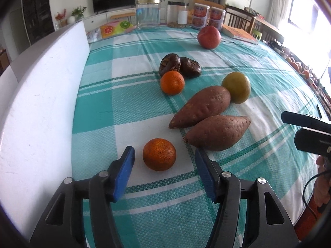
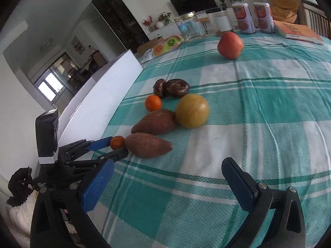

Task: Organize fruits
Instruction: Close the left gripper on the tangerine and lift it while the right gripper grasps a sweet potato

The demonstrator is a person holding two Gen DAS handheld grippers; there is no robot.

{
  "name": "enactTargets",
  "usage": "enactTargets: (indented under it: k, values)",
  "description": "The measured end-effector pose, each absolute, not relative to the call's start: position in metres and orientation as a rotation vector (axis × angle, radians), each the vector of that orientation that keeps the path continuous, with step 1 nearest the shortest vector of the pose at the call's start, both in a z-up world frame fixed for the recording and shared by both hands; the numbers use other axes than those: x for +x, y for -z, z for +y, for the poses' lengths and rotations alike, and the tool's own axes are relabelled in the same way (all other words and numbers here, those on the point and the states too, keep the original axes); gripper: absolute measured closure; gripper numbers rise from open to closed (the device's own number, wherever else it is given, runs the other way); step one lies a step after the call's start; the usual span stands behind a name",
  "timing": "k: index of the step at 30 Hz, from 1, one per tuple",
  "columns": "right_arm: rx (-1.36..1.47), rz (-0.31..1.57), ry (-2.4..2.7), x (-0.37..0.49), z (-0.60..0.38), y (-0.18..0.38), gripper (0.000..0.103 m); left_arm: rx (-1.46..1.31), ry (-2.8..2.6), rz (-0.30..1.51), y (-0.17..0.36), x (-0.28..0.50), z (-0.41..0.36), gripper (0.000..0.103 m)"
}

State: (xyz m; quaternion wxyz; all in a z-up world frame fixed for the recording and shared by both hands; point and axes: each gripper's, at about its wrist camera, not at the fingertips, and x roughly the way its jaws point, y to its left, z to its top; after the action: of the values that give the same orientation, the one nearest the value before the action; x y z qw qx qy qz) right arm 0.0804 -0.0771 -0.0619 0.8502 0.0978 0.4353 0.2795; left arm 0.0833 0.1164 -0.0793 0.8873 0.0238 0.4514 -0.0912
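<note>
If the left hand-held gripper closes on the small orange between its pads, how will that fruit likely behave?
The near orange looks round, so a nudge could roll it on the flat checked cloth. Its pebbled rind probably grips the blue pads well. It seems small, likely light and firm, sitting between the left hand-held gripper untouched.

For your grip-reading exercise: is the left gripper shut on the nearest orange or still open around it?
Open. The left gripper has its blue pads either side of the orange, with tablecloth visible in both gaps.
</note>
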Motion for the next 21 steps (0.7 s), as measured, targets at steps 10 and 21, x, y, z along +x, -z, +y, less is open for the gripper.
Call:
enactTargets:
  k: [10, 21]
  values:
    - [0.223, 0.862, -0.555, 0.061, -0.102, 0.065, 0.0, 0.033, 0.206, 0.941, 0.081, 0.069, 0.118, 0.074]
    - [0.092, 0.988, -0.702, 0.117, -0.025, 0.067, 0.024, -0.077, 0.272, 0.926, 0.043, 0.019, 0.132, 0.074]
